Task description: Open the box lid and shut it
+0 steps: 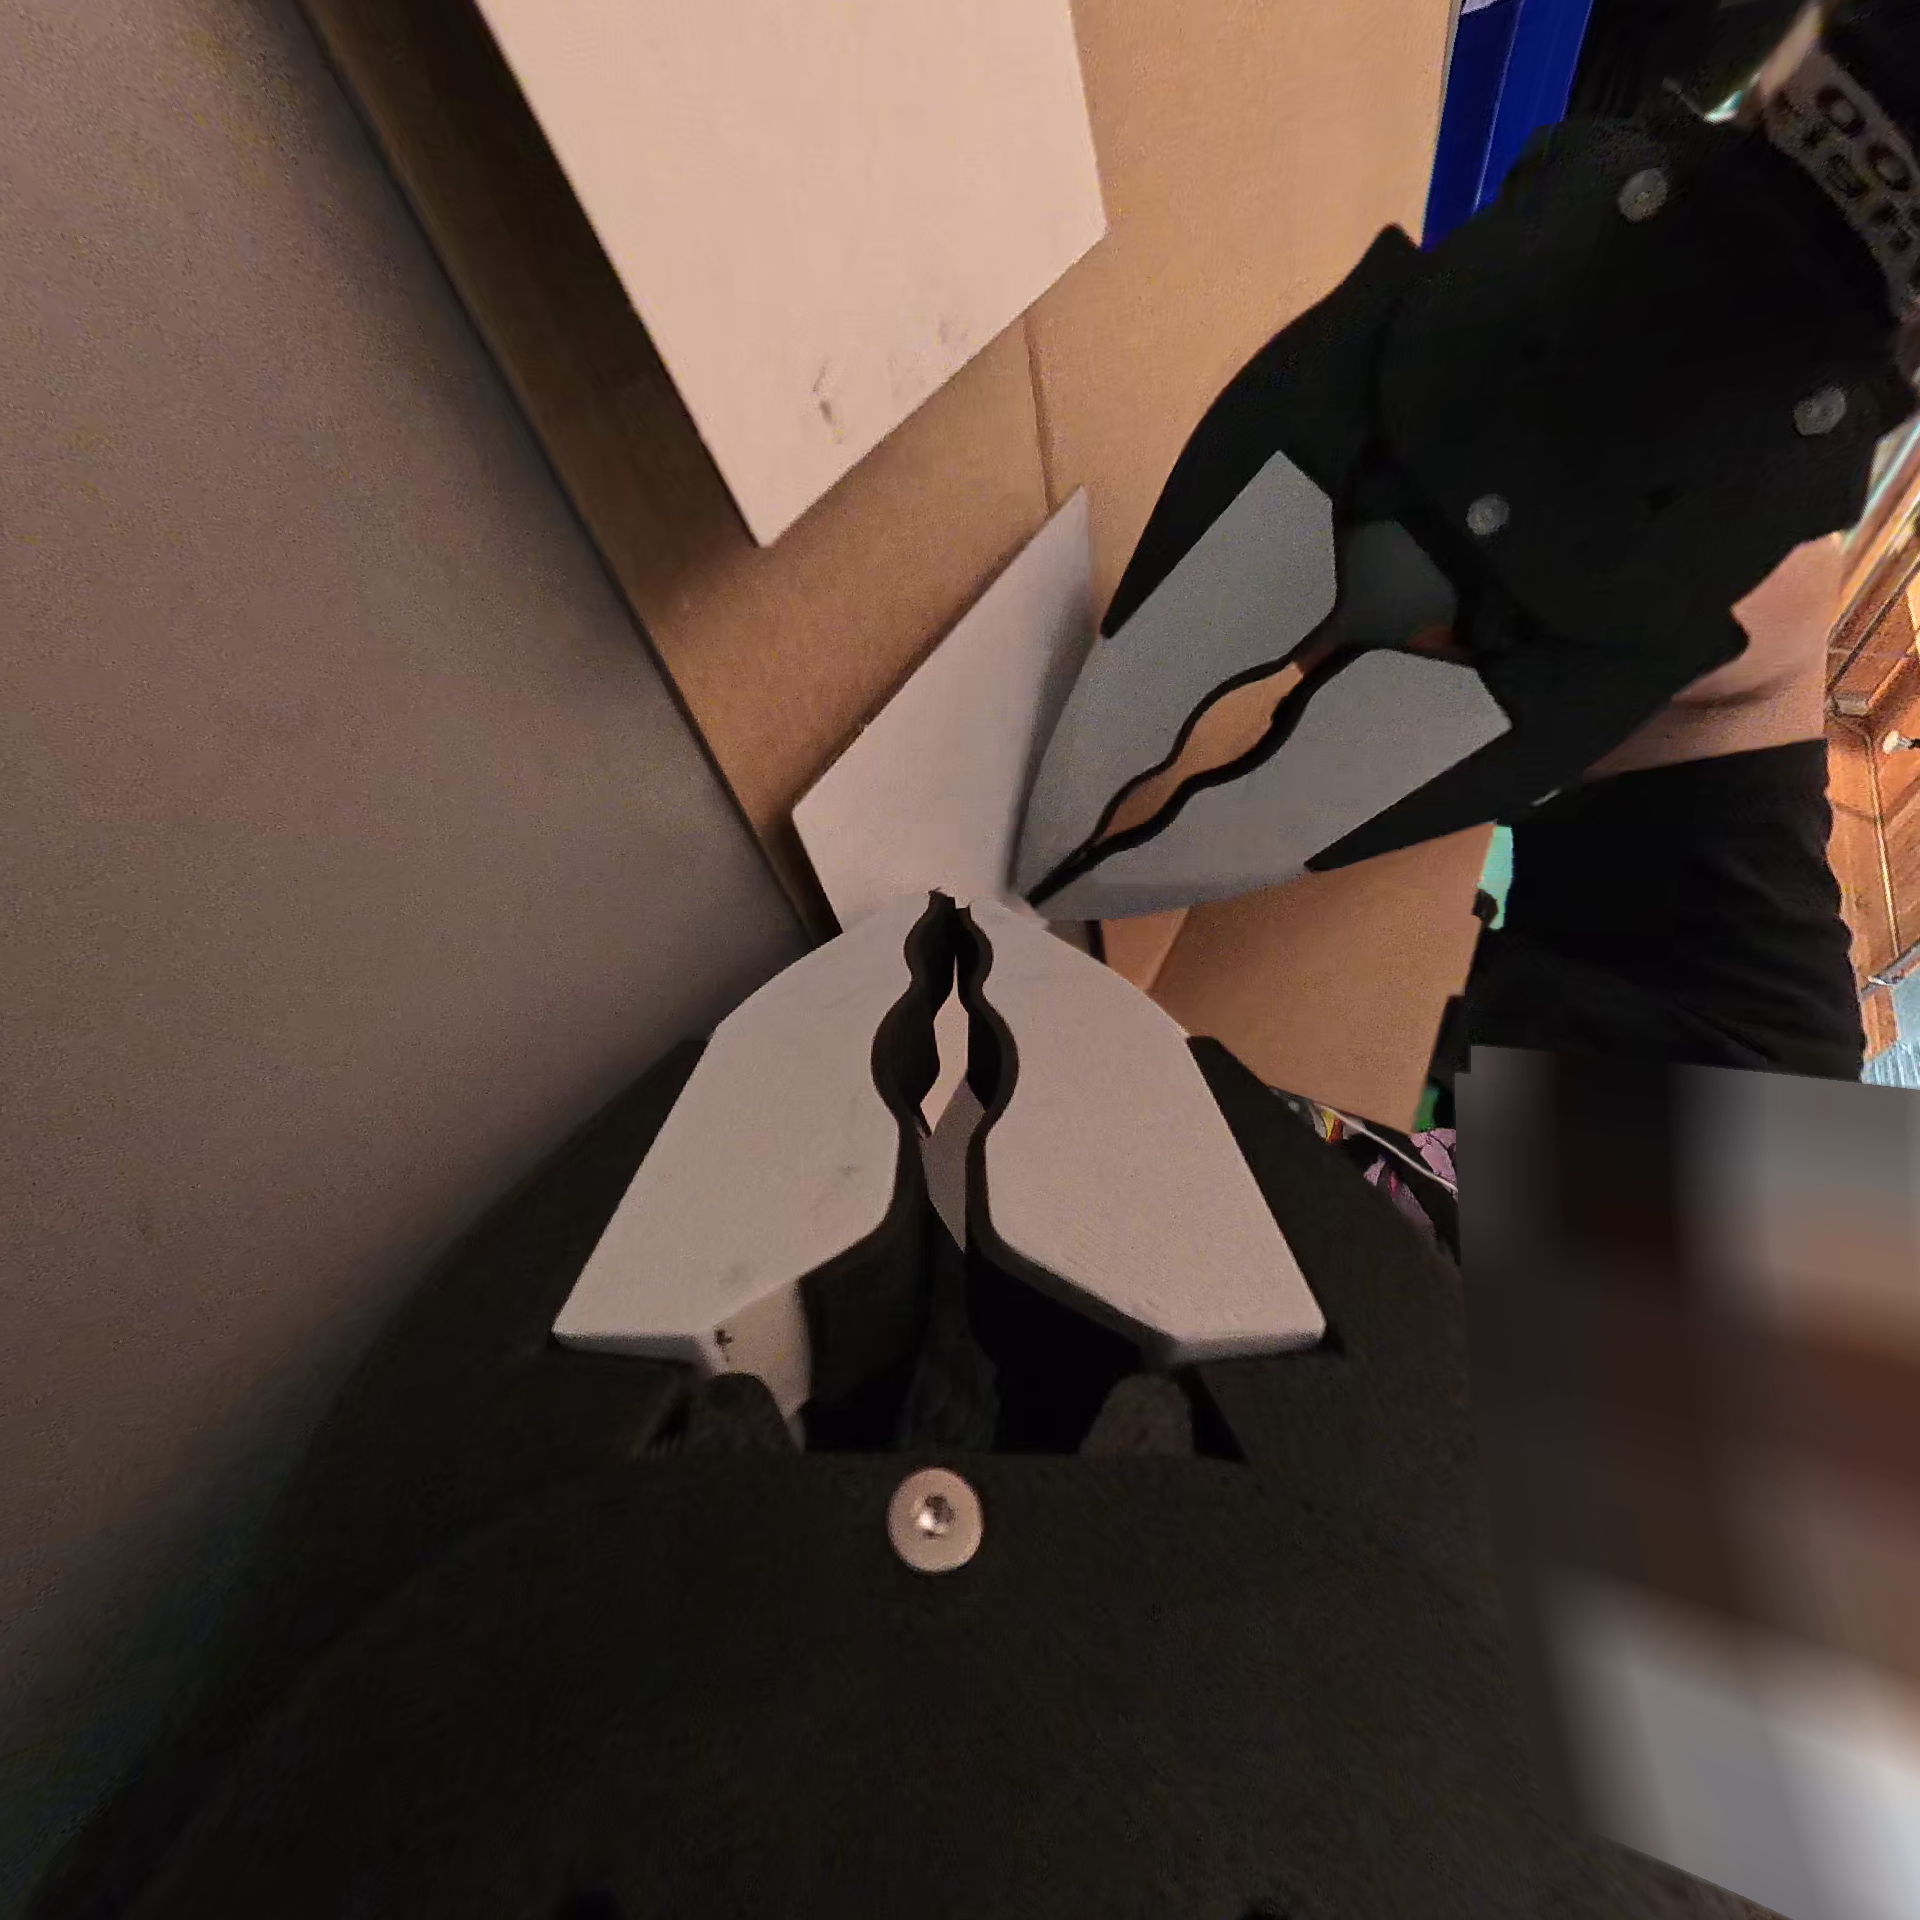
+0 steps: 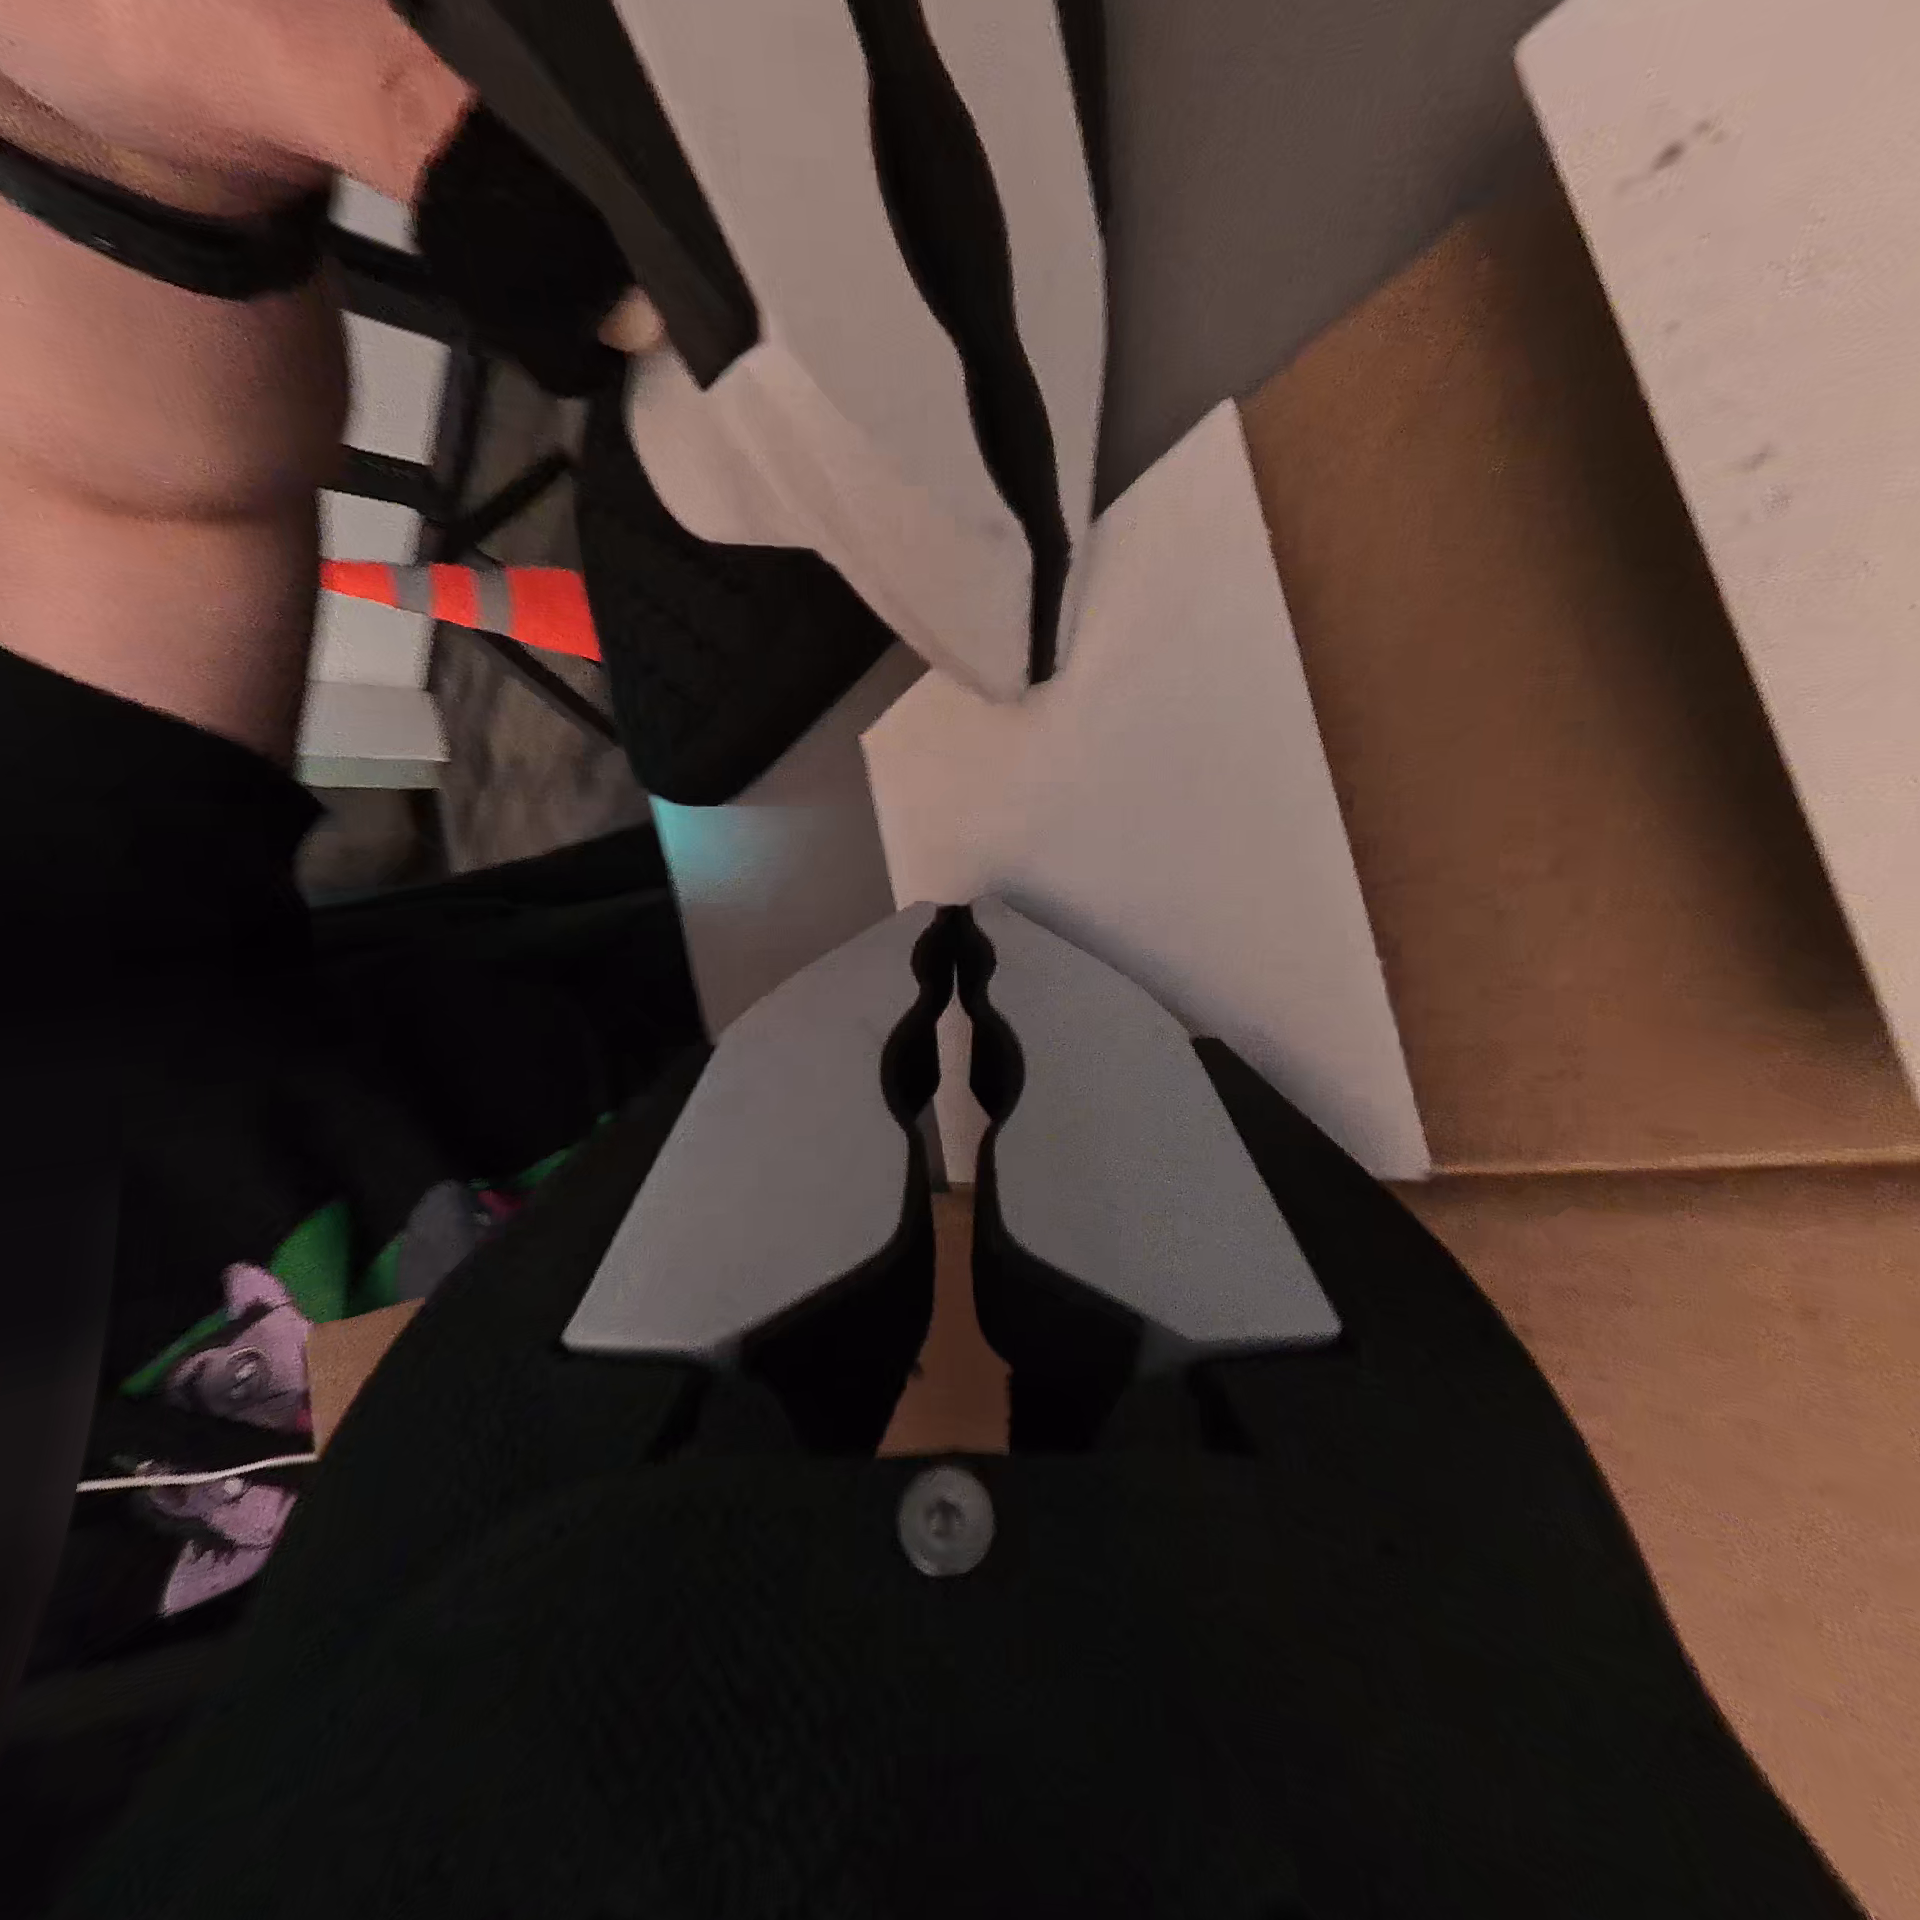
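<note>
Now both tools, left tool (image 1: 954, 914) and right tool (image 2: 954, 914), pinch the brown box's white flap (image 1: 935, 769).

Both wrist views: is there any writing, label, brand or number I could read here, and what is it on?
On the black strap, top right of the left wrist view: pale characters, cropped and blurred, unreadable.
On the large white label stuck to the cardboard box: only faint smudges, no legible text.
On the small white flap: blank, nothing to read.
</note>
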The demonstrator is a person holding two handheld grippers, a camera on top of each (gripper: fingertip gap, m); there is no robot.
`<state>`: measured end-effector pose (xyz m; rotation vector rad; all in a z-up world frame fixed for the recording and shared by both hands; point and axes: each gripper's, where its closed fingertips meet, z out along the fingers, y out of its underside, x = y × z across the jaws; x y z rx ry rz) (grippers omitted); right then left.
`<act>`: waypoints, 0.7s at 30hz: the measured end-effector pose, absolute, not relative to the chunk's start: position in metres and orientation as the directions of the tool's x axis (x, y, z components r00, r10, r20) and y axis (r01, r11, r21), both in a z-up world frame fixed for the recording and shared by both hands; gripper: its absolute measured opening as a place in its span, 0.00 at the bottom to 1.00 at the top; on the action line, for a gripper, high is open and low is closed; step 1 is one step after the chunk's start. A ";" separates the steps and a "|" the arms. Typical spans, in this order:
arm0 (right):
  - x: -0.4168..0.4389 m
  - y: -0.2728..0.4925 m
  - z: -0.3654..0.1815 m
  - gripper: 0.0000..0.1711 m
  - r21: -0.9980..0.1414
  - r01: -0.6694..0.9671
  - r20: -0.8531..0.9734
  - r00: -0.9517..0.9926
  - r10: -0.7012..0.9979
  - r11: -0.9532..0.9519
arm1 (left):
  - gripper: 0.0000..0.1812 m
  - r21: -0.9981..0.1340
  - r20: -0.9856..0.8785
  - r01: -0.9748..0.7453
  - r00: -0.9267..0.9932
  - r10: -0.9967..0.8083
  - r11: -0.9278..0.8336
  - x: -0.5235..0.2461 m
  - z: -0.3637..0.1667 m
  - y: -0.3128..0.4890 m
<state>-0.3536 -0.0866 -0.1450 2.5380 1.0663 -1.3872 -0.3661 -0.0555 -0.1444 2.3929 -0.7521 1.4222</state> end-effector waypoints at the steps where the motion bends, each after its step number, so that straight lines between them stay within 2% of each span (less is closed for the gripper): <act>1: -0.352 -0.085 -0.142 0.00 -0.286 0.577 -0.765 0.343 0.545 -0.765 | 0.00 -0.042 0.871 -0.553 0.388 -0.301 -0.832 -0.366 -0.144 -0.055; 2: -0.349 -0.081 -0.145 0.00 -0.315 0.574 -0.743 0.346 0.573 -0.756 | 0.00 -0.042 0.871 -0.553 0.388 -0.302 -0.832 -0.366 -0.144 -0.055; 4: -0.342 -0.085 -0.149 0.01 -0.299 0.596 -0.743 0.344 0.573 -0.746 | 0.00 -0.045 0.871 -0.549 0.387 -0.302 -0.835 -0.365 -0.144 -0.054; 6: -0.336 -0.088 -0.126 0.00 -0.330 0.617 -0.755 0.281 0.592 -0.714 | 0.00 -0.060 0.879 -0.546 0.368 -0.303 -0.835 -0.366 -0.139 -0.053; 9: -0.312 -0.079 -0.052 0.00 -0.584 0.543 -0.630 0.165 0.759 -0.603 | 0.00 -0.133 0.911 -0.510 0.275 -0.308 -0.850 -0.369 -0.120 -0.053; 12: -0.258 -0.079 0.020 0.00 -0.807 0.416 -0.399 0.137 0.906 -0.419 | 0.00 -0.277 0.910 -0.458 0.156 -0.384 -0.845 -0.376 -0.093 -0.059; 14: -0.208 -0.084 0.048 0.00 -0.893 0.359 -0.208 0.210 0.955 -0.273 | 0.00 -0.381 0.880 -0.416 0.111 -0.462 -0.826 -0.382 -0.077 -0.066; 16: -0.151 -0.093 0.059 0.00 -0.917 0.342 -0.083 0.335 0.938 -0.203 | 0.00 -0.452 0.848 -0.363 0.106 -0.519 -0.815 -0.390 -0.065 -0.072; 18: -0.093 -0.108 0.054 0.00 -0.921 0.304 -0.077 0.470 0.879 -0.244 | 0.02 -0.493 0.833 -0.303 0.105 -0.543 -0.815 -0.398 -0.056 -0.082; 21: -0.025 -0.150 0.038 0.00 -0.914 0.078 -0.298 0.539 0.788 -0.399 | 0.06 -0.502 0.834 -0.200 0.148 -0.532 -0.841 -0.406 -0.052 -0.095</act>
